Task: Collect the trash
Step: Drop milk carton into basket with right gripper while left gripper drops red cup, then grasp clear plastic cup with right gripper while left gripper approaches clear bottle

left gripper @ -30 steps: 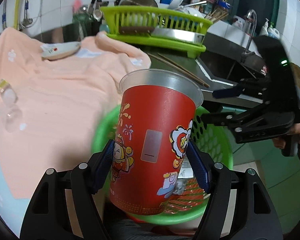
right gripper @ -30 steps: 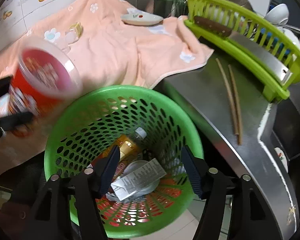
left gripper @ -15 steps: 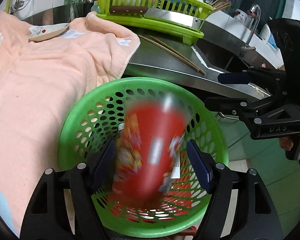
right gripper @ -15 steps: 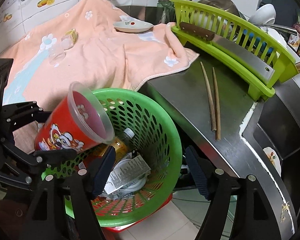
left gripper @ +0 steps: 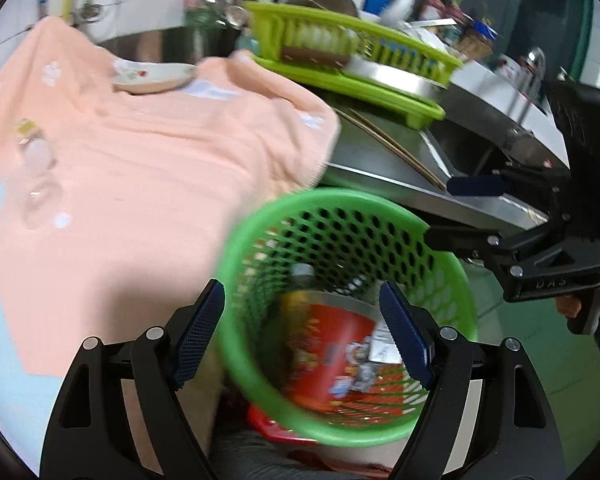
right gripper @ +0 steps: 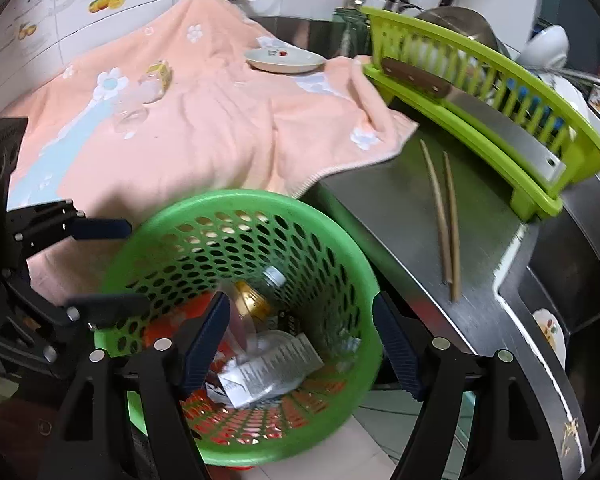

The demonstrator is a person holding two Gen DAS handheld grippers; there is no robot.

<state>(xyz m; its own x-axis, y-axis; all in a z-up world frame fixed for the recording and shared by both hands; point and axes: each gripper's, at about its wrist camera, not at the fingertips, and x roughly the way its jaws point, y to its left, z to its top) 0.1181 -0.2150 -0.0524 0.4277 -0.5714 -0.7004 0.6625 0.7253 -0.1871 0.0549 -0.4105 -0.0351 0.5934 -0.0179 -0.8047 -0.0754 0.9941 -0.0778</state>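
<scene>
A red printed paper cup (left gripper: 328,344) lies in the green perforated basket (left gripper: 340,196), among a yellow drink bottle (right gripper: 256,300) and a printed wrapper (right gripper: 268,364). My left gripper (left gripper: 300,286) hovers over the basket's near-left rim, its jaws opening with nothing pressed between the pads. It shows from the side (right gripper: 112,266) in the right wrist view. My right gripper (right gripper: 300,300) stands open above the basket (right gripper: 240,196), holding nothing, and appears at the basket's right (left gripper: 460,212) in the left wrist view.
A peach towel (right gripper: 220,140) covers the counter behind the basket, with a small saucer (right gripper: 286,60) and clear glass items (right gripper: 152,84) on it. Two chopsticks (right gripper: 444,216) lie on the steel counter (right gripper: 380,208). A lime dish rack (right gripper: 480,92) stands behind them.
The left gripper held the red cup above the basket, then let it go; the cup dropped into the basket. The left gripper has since shifted left towards the towel.
</scene>
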